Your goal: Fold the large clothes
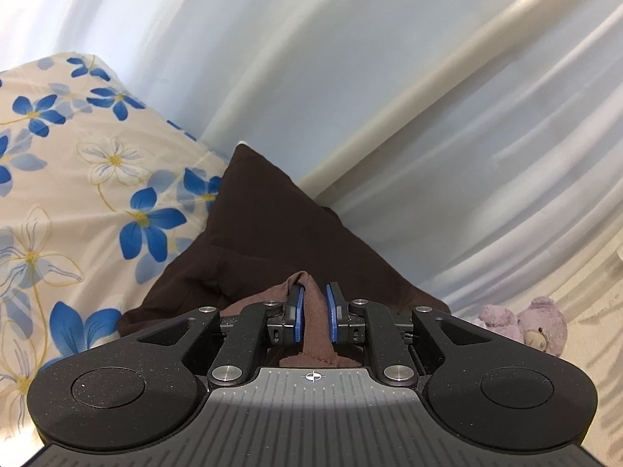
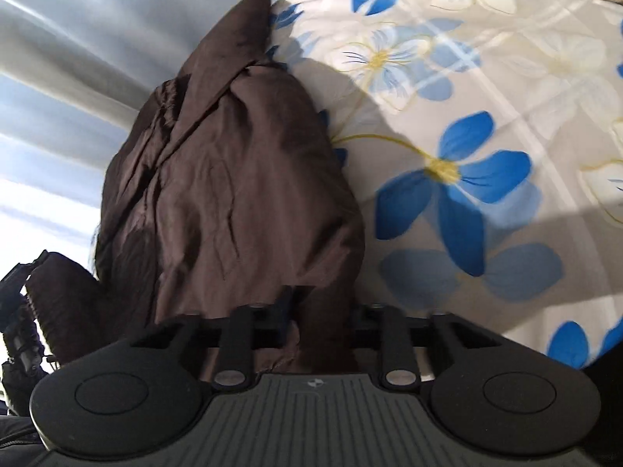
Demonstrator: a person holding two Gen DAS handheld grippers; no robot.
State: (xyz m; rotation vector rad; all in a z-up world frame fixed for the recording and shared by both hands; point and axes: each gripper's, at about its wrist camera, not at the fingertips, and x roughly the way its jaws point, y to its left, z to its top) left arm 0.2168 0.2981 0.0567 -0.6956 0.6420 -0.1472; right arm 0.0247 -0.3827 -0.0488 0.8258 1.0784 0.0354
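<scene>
Plainly, no brand, label or readable writing shows on anything in either view. One dark brown garment is in play, held up over the bed, whose floral sheet carries blue and white flowers on cream. In the left wrist view that sheet fills the left side, and the garment rises beside it as a pointed brown peak against pale blue-white curtains. The left hand-held gripper is clamped on a bunched fold of the brown cloth, its two blue pads pressing the fabric from either side. Further right, one purple teddy bear lies near the far edge of the bed. In the right wrist view the garment hangs crumpled at centre-left, with the sheet spreading out to its right. The right hand-held gripper has a strip of the cloth running between its fingers, gripped there, though the fingertips themselves are hidden by fabric.
</scene>
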